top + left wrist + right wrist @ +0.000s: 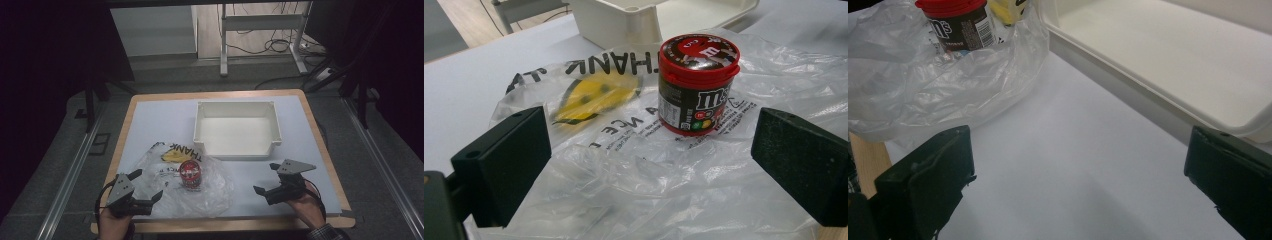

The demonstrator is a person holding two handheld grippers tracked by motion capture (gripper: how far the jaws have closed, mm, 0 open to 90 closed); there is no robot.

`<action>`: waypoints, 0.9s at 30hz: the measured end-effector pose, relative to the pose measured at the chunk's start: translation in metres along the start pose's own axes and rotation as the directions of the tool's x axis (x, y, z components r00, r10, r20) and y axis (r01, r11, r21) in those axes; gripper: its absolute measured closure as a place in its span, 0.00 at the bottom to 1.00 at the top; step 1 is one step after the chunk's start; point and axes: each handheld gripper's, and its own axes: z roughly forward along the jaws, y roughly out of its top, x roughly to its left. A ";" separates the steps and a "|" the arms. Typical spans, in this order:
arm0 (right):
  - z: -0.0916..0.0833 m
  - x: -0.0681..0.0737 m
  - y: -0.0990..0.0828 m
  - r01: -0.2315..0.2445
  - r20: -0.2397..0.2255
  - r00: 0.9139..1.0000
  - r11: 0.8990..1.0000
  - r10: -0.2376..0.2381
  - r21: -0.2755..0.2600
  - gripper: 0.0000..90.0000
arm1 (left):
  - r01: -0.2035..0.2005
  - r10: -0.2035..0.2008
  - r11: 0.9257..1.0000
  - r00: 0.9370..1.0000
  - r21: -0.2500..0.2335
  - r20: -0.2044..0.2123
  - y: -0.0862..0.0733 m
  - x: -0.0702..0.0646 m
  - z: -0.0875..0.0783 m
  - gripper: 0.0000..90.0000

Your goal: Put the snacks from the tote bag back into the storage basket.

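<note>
A round candy jar [190,174] [697,85] [961,22] with a red lid stands upright on a clear plastic bag [185,187] [634,170] [923,85] printed with black letters and a yellow smiley. My left gripper [146,186] [649,167] hovers open over the bag's near left part, jaws wide, the jar a short way ahead between them. My right gripper [267,179] [1078,185] is open over bare table to the bag's right, with nothing between its jaws.
A white rectangular bin [201,131] [1168,107] [624,25] sits behind the bag at the table's middle. The white table top [150,120] has a wooden rim [120,145]. Beyond the table stand a desk frame [260,30] and floor cables [280,45].
</note>
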 end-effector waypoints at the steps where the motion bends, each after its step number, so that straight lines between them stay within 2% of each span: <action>1: 0.000 0.000 0.000 -0.001 -0.002 1.000 1.000 0.001 -0.003 0.00 | 0.001 -0.001 1.000 1.000 -0.001 0.000 0.000 0.000 0.000 0.03; 10: 0.000 0.001 0.001 0.007 -0.008 1.000 1.000 -0.007 -0.024 0.00 | -0.001 0.001 1.000 1.000 -0.001 -0.002 0.001 -0.001 0.000 0.03; 18: 0.001 0.002 0.003 0.026 -0.004 1.000 1.000 -0.026 -0.012 0.00 | -0.003 0.003 1.000 1.000 -0.004 -0.003 0.001 -0.001 0.000 0.03; 24: 0.002 0.003 0.005 0.034 -0.018 0.999 0.999 -0.034 -0.007 0.00 | -0.008 0.008 1.000 1.000 -0.002 -0.002 0.002 -0.002 0.001 0.03; 27: 0.001 0.004 0.006 0.039 -0.020 0.999 0.999 -0.039 -0.018 0.00 | -0.010 0.010 1.000 1.000 0.000 -0.003 0.002 -0.003 0.001 0.03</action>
